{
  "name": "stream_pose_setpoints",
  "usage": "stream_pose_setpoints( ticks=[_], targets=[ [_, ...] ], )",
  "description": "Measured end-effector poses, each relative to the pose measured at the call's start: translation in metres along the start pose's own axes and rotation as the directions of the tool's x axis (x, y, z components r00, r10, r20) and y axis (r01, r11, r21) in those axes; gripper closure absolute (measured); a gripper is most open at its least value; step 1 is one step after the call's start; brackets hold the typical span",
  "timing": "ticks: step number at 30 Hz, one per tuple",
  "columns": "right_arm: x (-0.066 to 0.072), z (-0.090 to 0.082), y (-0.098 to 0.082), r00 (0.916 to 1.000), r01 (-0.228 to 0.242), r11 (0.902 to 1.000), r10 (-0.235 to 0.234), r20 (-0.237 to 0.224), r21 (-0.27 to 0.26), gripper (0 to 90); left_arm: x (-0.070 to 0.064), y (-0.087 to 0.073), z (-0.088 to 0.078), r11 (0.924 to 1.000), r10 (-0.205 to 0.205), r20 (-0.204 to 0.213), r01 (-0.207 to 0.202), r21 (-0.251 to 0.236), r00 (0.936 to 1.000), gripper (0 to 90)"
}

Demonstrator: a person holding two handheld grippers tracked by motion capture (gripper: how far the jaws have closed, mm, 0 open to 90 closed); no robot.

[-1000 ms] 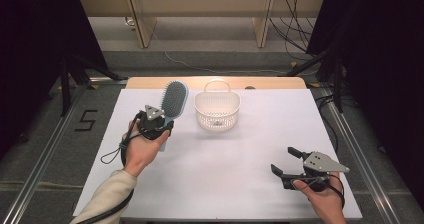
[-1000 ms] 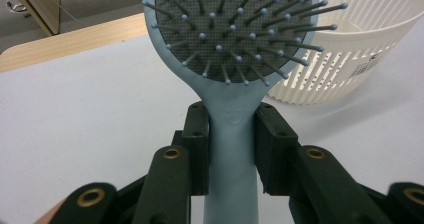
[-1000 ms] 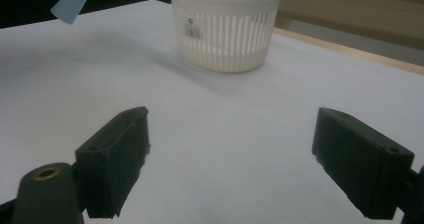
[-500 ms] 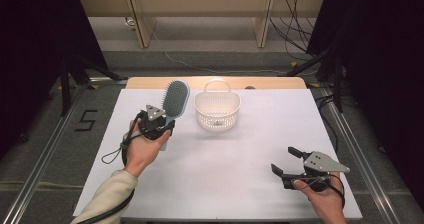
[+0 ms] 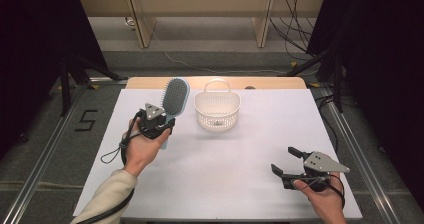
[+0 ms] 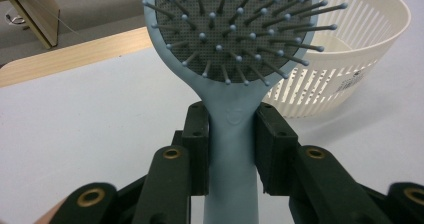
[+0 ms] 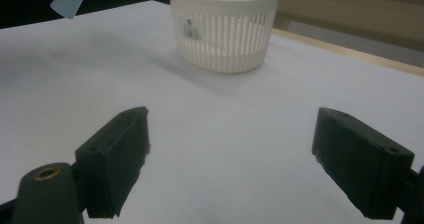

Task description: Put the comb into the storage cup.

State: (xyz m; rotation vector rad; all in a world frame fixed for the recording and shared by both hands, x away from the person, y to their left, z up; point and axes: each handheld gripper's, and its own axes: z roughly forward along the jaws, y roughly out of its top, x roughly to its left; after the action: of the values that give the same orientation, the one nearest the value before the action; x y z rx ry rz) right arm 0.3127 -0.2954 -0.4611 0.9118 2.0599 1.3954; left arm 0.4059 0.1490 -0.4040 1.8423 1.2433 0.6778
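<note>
The left gripper (image 6: pixel 231 134) clamped the brush (image 5: pixel 175 98) handle, left of the basket (image 5: pixel 217 110); the right gripper (image 7: pixel 230 159) gaped empty. Probably best: lift clear of the rim, lower head-first.

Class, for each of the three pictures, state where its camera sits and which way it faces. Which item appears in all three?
High view: above the person's side, looking forward and down on the white table; both hands show.
Left gripper view: on the left tongs, looking along the clamped hairbrush.
Right gripper view: on the open right tongs, low over the table, facing the basket.
Shared: the basket and the hairbrush.
</note>
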Motion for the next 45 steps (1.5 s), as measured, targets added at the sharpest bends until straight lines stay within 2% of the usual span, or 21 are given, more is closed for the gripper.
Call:
stream_pose_setpoints(
  ticks=[45],
  targets=[
    [0.0,-0.0001,0.0,1.0,-0.001,1.0,0.001,0.001,-0.002,16.0,0.0002,0.0039,-0.0027,0.9983,0.008,0.001,-0.008,-0.058,1.0,69.6]
  ],
)
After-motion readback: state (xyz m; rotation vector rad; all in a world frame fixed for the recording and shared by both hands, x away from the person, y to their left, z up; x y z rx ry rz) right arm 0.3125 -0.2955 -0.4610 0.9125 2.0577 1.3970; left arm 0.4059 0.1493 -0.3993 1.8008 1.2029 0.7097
